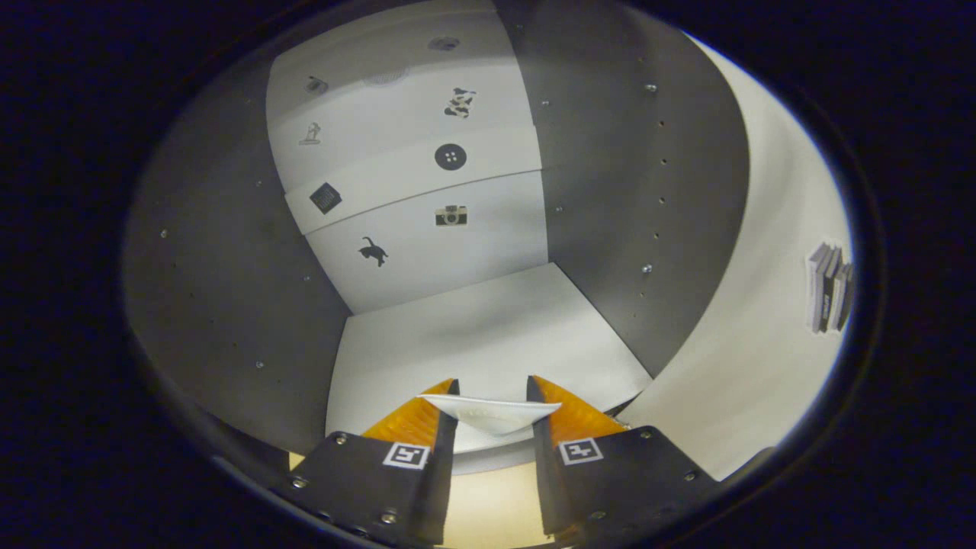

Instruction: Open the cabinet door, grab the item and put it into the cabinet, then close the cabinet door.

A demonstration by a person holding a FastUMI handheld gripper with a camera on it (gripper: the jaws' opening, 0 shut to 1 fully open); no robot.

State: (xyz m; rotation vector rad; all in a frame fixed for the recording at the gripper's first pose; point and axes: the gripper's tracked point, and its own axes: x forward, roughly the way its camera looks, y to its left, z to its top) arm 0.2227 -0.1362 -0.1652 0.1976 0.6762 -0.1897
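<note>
My gripper point(492, 383) points into the open cabinet, at its front edge. Its two fingers press on a white dish point(492, 415), whose thin rim spans the gap between them; the dish's lower part hangs between the fingers. The cabinet has grey side walls point(229, 305), a white floor point(488, 335) just beyond the fingertips, and a white back panel point(427, 244) with small dark stickers. Nothing lies on the cabinet floor.
A white shelf edge point(412, 179) crosses the back higher up. Right of the grey right wall point(648, 213) stands a white panel point(755, 328) with a picture of books point(829, 287). A beige surface point(488, 507) shows below the fingers.
</note>
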